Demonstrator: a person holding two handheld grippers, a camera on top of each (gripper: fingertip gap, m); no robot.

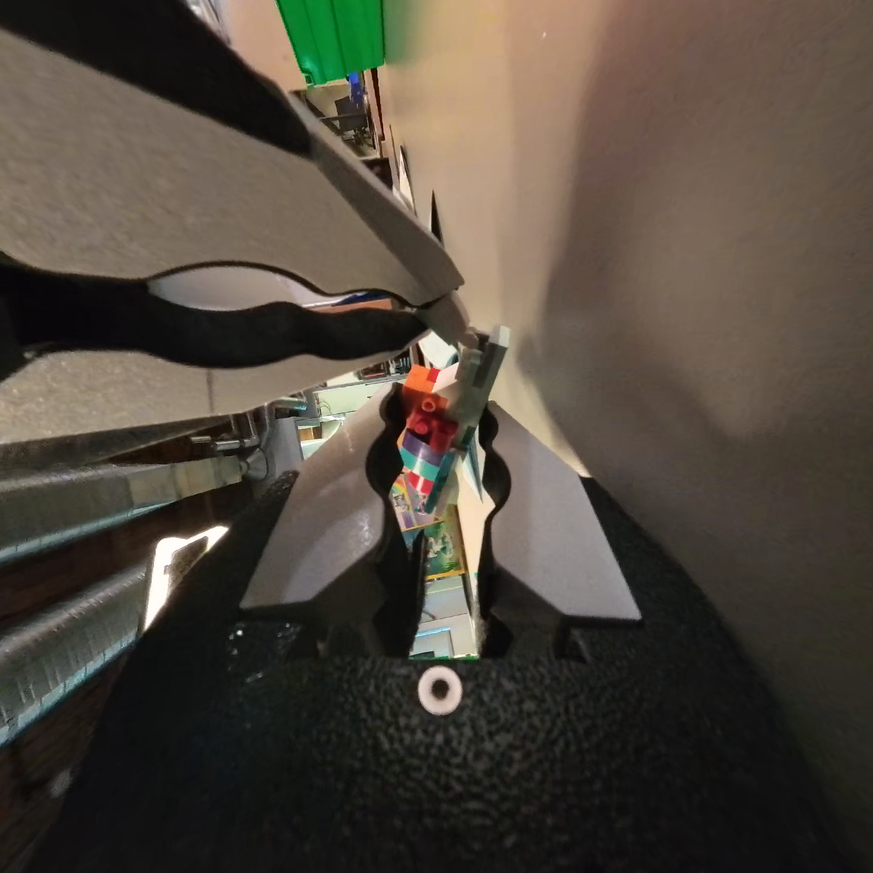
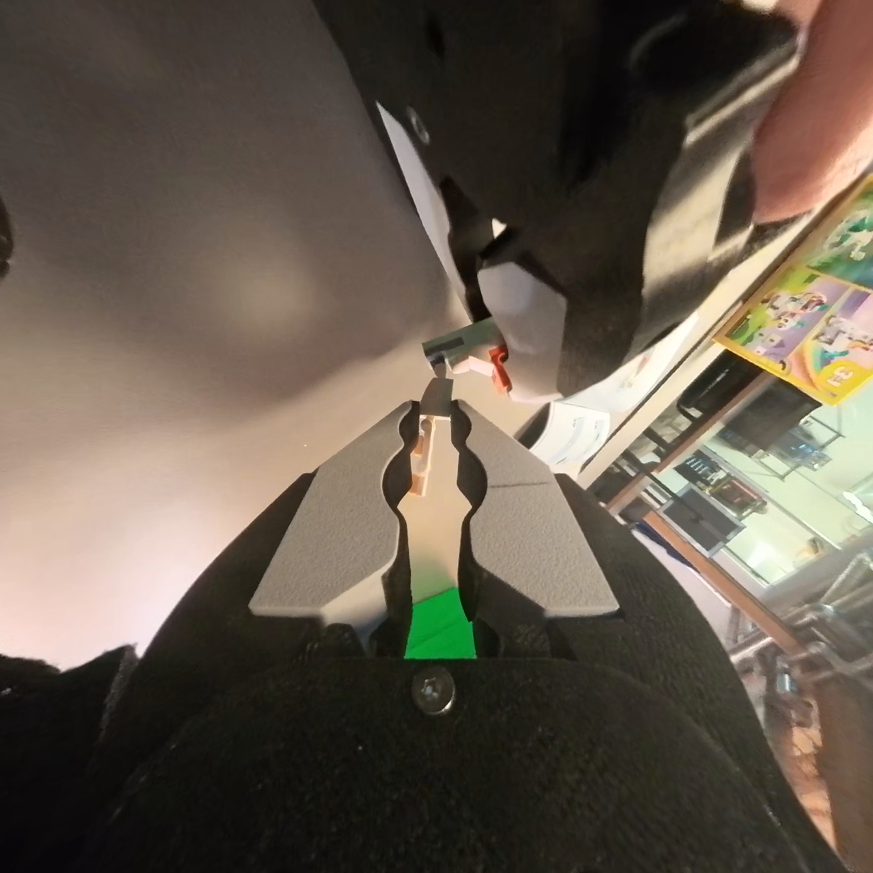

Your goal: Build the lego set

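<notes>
My left gripper [image 1: 441, 408] is shut on a small multi-coloured lego assembly [image 1: 427, 425] of orange, red, purple, teal and white bricks with a grey-teal plate on top. It holds the assembly in the air close to the pale table [image 1: 685, 283]. My right gripper [image 2: 437, 408] is shut on a small grey piece [image 2: 437, 394], whose tip touches the end of the assembly [image 2: 453, 347]. In the left wrist view the right gripper [image 1: 439, 304] comes in from the left. A white and peach piece [image 2: 422, 460] shows in the gap behind the right fingertips.
A yellow lego box [image 2: 803, 321] and white instruction sheets [image 2: 576, 425] lie at the table's far side. A person's hand [image 2: 841, 118] holds the left gripper. A green object [image 1: 330, 38] stands far off. Shelves and room clutter lie beyond the table edge. The tips of one gripper are about 5 cm away from the tips of the other.
</notes>
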